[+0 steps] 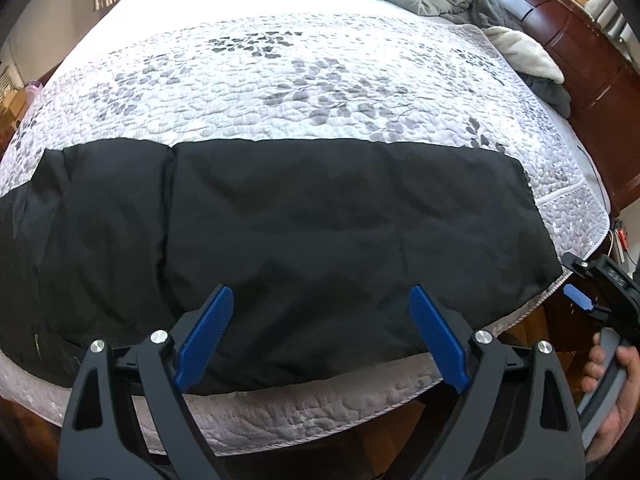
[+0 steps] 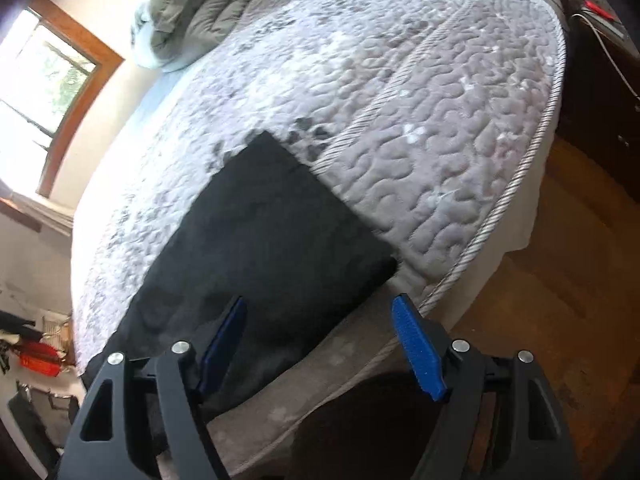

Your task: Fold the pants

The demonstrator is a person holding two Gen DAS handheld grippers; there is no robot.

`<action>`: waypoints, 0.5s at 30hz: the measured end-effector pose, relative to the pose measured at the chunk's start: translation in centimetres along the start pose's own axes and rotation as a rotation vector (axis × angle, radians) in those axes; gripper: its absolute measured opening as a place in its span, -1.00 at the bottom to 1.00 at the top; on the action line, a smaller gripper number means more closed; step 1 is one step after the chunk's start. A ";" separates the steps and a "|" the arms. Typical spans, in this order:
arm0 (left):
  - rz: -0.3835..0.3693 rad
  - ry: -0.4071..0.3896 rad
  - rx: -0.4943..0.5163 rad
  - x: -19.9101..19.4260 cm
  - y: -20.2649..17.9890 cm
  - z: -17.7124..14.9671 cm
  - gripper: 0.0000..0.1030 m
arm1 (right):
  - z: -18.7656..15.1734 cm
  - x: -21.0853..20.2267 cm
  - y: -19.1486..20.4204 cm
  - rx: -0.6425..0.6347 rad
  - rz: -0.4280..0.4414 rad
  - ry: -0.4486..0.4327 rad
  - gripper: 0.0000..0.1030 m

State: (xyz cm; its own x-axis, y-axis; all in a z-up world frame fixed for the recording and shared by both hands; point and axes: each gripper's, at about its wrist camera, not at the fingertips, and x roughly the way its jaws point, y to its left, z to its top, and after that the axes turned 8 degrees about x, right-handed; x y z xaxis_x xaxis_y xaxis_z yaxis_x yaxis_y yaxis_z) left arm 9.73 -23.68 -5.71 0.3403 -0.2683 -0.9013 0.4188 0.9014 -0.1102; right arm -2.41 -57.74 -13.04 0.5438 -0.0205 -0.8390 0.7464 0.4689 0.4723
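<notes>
Pants [image 1: 280,232], black, are lying flat across the lower half of the frame on the quilted bed [image 1: 280,80]. Left gripper [image 1: 322,320] is hovering above them, jaws spread wide, gripping nothing. Right gripper [image 2: 320,340] is likewise gaping, empty, over the pants' end at the bed edge.

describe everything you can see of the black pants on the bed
The pants are plain black, matte soft-looking cloth, lying flat in a long band across the near edge of the quilt. A vertical seam or fold line shows toward the left end. The right end is a straight edge near the bed's corner. Light wrinkles only. Both the left gripper and right gripper hover open, not gripping them.
</notes>
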 end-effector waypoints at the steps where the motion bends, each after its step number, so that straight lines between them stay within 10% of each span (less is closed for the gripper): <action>1: 0.001 -0.004 0.004 -0.1 0.0 -0.1 0.75 | 0.2 0.1 -0.4 0.012 0.000 0.010 0.48; 15: 0.024 0.051 -0.057 1.3 1.8 -1.7 0.76 | 1.7 0.2 -5.8 0.138 0.127 0.029 0.33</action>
State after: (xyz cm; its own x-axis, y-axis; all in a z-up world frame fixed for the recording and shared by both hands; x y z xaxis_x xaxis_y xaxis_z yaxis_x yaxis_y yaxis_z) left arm 9.50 -21.84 -7.83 0.3055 -0.2298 -0.9241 0.3620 0.9256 -0.1105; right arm -5.99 -61.96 -15.46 0.6273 0.0580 -0.7766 0.7187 0.3408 0.6060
